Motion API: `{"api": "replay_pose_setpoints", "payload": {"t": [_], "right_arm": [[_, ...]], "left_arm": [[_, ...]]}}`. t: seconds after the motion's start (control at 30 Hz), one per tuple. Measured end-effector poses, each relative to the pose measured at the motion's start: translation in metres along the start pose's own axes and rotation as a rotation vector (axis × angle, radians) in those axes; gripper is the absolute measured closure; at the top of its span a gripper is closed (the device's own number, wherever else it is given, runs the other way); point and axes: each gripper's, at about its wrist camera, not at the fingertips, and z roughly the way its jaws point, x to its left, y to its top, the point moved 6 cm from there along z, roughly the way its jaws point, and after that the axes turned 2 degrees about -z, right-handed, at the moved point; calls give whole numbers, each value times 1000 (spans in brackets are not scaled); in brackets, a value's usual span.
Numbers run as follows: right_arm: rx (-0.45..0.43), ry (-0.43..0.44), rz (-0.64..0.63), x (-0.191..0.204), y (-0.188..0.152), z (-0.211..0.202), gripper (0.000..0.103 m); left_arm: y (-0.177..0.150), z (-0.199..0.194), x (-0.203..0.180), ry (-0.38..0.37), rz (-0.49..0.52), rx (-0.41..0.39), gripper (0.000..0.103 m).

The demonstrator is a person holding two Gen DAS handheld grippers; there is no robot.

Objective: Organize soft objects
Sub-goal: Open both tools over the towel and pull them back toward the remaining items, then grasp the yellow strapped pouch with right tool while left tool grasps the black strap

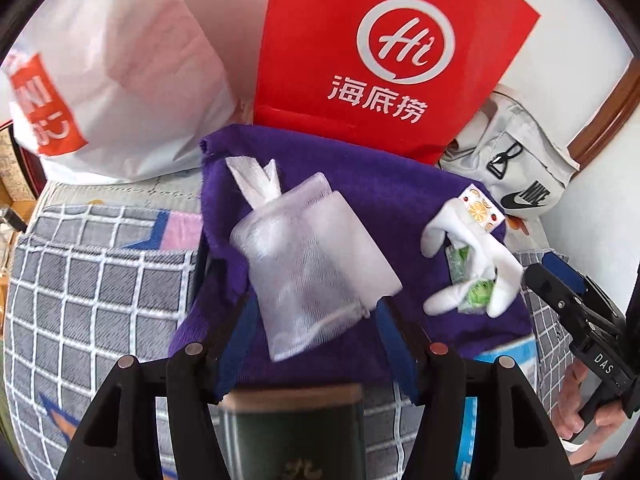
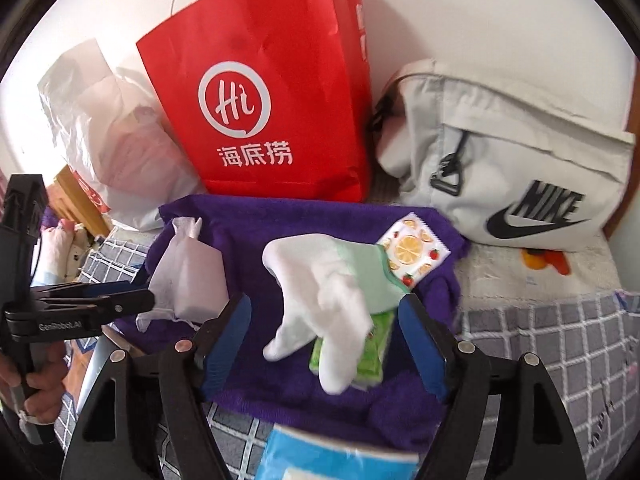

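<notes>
Jaws apart on both grippers, nothing clamped.

Left gripper (image 1: 316, 316) spread around white mesh pouch (image 1: 308, 264); right gripper (image 2: 326, 336) spread around white glove (image 2: 320, 292), lying over green packet (image 2: 360, 354). Both soft things on purple towel (image 2: 280, 224), over checked bedding (image 1: 100, 288). Behind: red paper bag (image 2: 260, 92), white plastic bag (image 1: 120, 72), grey Nike bag (image 2: 512, 152).

White wall (image 2: 480, 20) behind — grey checked bedding (image 1: 100, 300) below, brightly lit.
</notes>
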Motion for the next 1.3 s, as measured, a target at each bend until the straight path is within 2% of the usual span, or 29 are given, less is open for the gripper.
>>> {"api": "replay_pose_setpoints", "payload": {"t": [0.17,0.27,0.37,0.47,0.6,0.73,0.83,0.93,1.03,1.13,1.3], "right_arm": [[-8,17,19,12,-23,-29,27],[12,65,17,23,-43,-47,27],[11,30,-11,34,-63,-66,29],[43,-7,-30,44,-87,-83,32],[55,45,-26,59,-119,-104,32],[94,117,2,69,-153,-116,32],[132,139,6,77,-179,-119,32],[154,142,-13,82,-202,-114,26],[171,137,-8,84,-217,-105,26],[183,162,-16,93,-225,-95,25],[200,97,-60,99,-228,-73,25]], "left_arm": [[-20,-25,1,22,0,-31,43],[-35,-43,0,28,11,-63,43],[-54,-64,-1,35,29,-87,43],[-72,-75,0,50,30,-74,43],[-96,-88,1,-1,-2,-63,43],[-118,-97,7,-7,-30,-58,43],[-132,-105,10,-12,-36,-65,43],[-145,-109,15,-10,-39,-79,43],[-162,-107,25,0,-49,-72,43],[-176,-102,35,-15,-83,-54,43],[-188,-96,51,-28,-113,-41,43]]}}
